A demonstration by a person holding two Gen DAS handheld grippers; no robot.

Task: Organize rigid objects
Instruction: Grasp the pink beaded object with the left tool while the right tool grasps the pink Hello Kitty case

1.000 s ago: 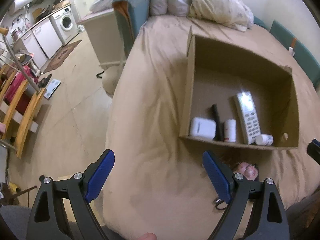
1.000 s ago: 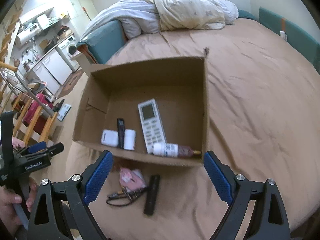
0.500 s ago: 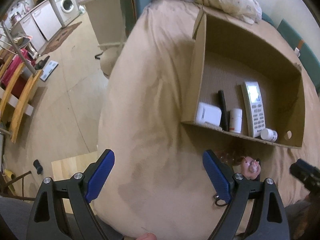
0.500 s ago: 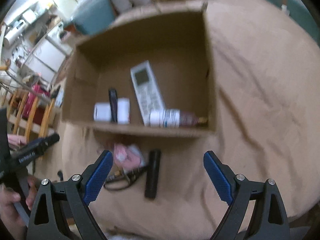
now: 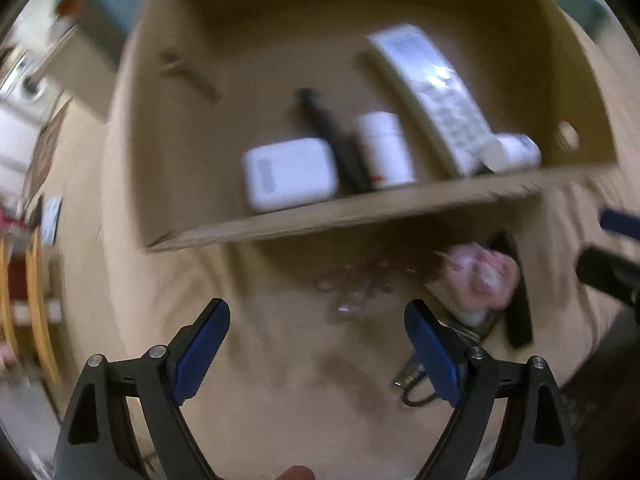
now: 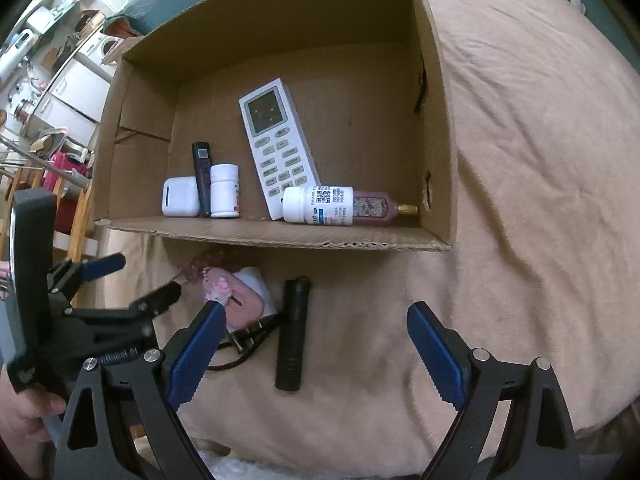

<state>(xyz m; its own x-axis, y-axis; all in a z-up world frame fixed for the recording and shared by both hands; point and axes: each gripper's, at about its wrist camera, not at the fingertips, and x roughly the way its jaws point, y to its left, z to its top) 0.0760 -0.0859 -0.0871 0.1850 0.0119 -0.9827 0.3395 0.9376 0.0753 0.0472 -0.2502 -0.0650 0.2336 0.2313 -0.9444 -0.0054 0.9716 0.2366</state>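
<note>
An open cardboard box (image 6: 280, 236) lies on the tan bedspread and holds a white remote (image 6: 276, 148), a white case (image 6: 180, 198), a thin black stick (image 6: 202, 178), a white pill bottle (image 6: 224, 190) and a labelled bottle (image 6: 324, 204). In front of it lie a pink object (image 6: 236, 300), a black cylinder (image 6: 292, 336) and a dark cable (image 6: 240, 344). My right gripper (image 6: 314, 316) hangs open above the cylinder. My left gripper (image 5: 316, 344) is blurred, its jaws closing over bare bedspread with nothing between them, left of the pink object (image 5: 480, 280).
A person's hand (image 6: 24, 432) holds the left gripper (image 6: 136, 280) at the left edge of the right wrist view. The bed's edge drops to the floor on the left, with wooden furniture (image 5: 36, 300) and kitchen appliances (image 6: 80, 80) beyond. Bedspread (image 6: 520, 160) stretches right of the box.
My left gripper has dropped and swung right toward the box front, rolling as it went; its view is now blurred. My right gripper has sunk toward the objects in front of the box.
</note>
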